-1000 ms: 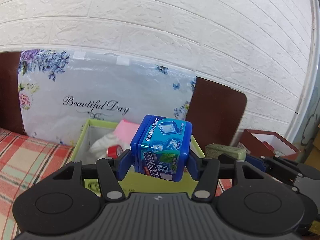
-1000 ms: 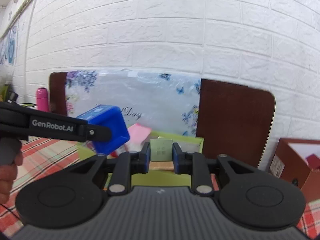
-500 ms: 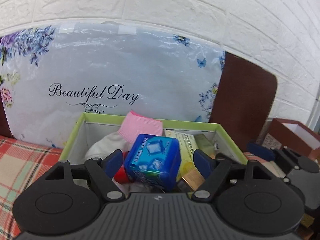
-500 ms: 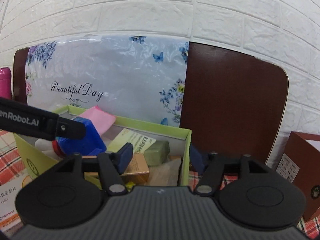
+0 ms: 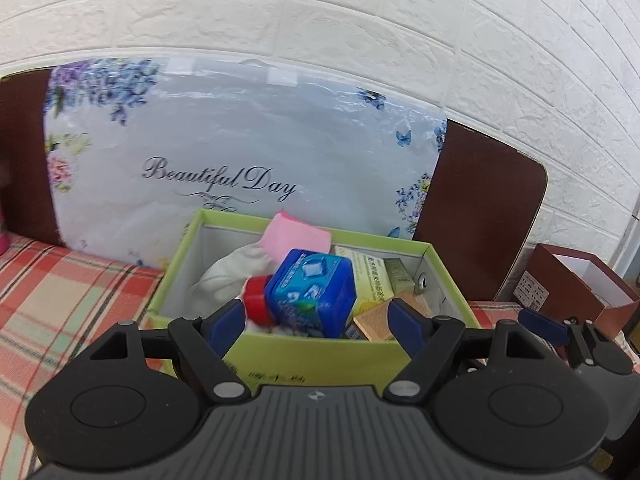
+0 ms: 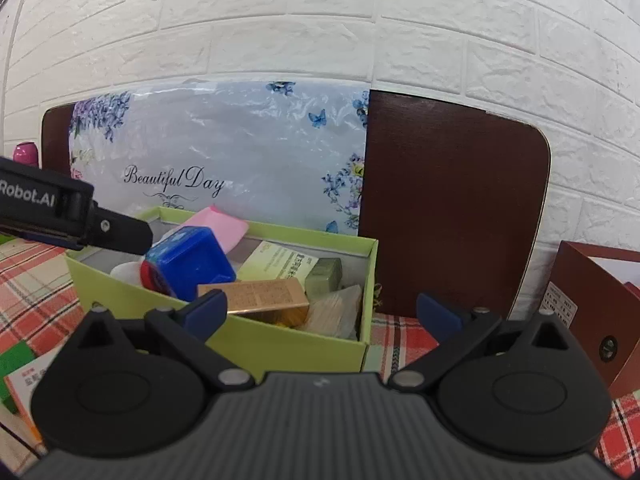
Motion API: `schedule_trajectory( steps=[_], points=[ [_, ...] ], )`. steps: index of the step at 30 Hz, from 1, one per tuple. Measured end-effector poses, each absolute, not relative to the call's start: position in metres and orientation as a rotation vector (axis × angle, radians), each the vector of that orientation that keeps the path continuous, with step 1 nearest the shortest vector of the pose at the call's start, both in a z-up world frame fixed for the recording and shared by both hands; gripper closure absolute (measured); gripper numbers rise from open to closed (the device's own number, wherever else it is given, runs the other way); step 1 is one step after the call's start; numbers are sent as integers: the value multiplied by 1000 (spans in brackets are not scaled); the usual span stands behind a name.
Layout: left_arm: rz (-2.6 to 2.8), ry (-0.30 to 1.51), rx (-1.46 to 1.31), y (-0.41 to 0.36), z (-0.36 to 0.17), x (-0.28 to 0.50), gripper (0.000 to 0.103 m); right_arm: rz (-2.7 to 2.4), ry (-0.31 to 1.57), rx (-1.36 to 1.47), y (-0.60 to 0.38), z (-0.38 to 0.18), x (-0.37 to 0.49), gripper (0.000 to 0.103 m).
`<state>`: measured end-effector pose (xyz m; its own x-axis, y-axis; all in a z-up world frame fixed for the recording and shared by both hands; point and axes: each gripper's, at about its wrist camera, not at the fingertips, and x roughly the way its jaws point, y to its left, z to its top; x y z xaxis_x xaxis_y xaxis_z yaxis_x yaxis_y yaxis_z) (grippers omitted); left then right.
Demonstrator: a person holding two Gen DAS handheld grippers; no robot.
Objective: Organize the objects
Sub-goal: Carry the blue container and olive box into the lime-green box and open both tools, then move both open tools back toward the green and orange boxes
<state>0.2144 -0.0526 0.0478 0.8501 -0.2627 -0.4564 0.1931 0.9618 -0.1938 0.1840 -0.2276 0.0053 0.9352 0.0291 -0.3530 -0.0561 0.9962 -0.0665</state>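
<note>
Across the top of both views we see the white brick wall (image 5: 360, 20), with a floral bag (image 5: 240, 160) printed "Beautiful Day" leaning against it and a dark brown board (image 6: 452, 200) at its right. Below them the plaid counter (image 5: 60, 280) shows bare cloth at the left of the left wrist view and a narrow strip at the lower right of the right wrist view, between the green box (image 6: 280, 340) and a red-brown box (image 6: 592, 300).

The green box sits mid-frame, open-topped and crowded. A pink pad (image 5: 298, 236) leans at the back rim; a gold carton (image 6: 256, 296) lies flat with its long axis left to right along the near wall.

The blue container (image 5: 312, 292) lies tilted inside the box, left of centre, its printed face turned up and toward us, a red cap (image 5: 256, 300) touching its left side.

Our left tool (image 5: 316, 316) stands wide, clear of the container. Our right tool (image 6: 320, 312) has just been opening and stands wide with nothing held between its jaws.
</note>
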Motion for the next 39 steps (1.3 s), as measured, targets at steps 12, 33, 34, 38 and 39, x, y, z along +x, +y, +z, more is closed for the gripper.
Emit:
schedule_trajectory(
  steps=[12, 33, 34, 38, 39],
  points=[
    [-172, 576, -202, -16, 31, 123, 21, 80, 462, 37, -220, 7, 100, 0],
    [-17, 725, -254, 39, -30, 72, 21, 132, 625, 110, -184, -30, 31, 0],
    [-14, 728, -257, 41, -32, 73, 21, 136, 627, 107, -181, -31, 32, 0],
    [-6, 739, -252, 45, -37, 81, 21, 146, 636, 90, -172, -31, 36, 0],
    [-4, 743, -256, 47, -38, 84, 21, 149, 638, 86, -170, -31, 37, 0]
  ],
)
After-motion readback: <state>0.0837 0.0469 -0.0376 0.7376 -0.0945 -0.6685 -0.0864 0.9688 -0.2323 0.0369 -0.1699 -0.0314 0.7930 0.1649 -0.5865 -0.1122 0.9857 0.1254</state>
